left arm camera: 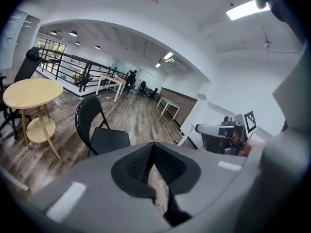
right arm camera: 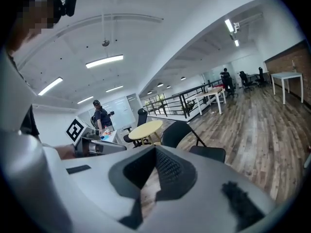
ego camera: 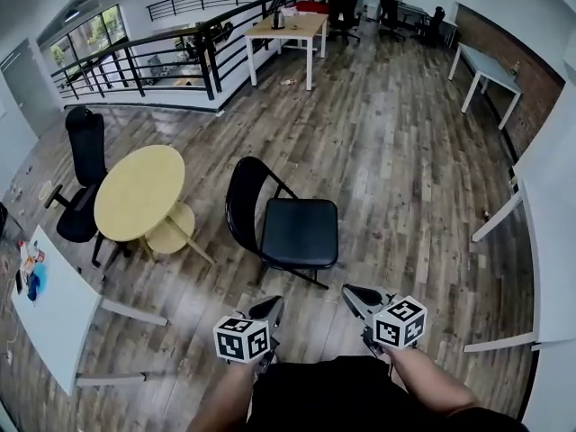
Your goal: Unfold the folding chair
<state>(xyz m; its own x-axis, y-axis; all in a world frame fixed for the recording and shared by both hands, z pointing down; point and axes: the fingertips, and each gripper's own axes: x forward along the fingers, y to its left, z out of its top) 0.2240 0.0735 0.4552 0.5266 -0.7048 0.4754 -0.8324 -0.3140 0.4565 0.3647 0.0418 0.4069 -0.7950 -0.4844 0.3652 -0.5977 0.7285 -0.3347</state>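
The left gripper [ego camera: 269, 308] and right gripper [ego camera: 357, 296] both have their jaws pressed together on nothing, side by side close to the person. Just beyond them the folding chair [ego camera: 297, 232] stands opened on the wooden floor [ego camera: 405, 151]. A round table [ego camera: 135, 192] stands to its left.

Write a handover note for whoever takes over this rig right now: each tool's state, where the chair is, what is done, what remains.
Left tool: shut, empty, held low near the person's body.
Right tool: shut, empty, also clear of the chair.
Folding chair: stands on the wooden floor ahead of both tools, beside the round table, seat down, legs spread.
Done: the chair looks fully unfolded.
Remaining: probably nothing; perhaps check that it stands steady.
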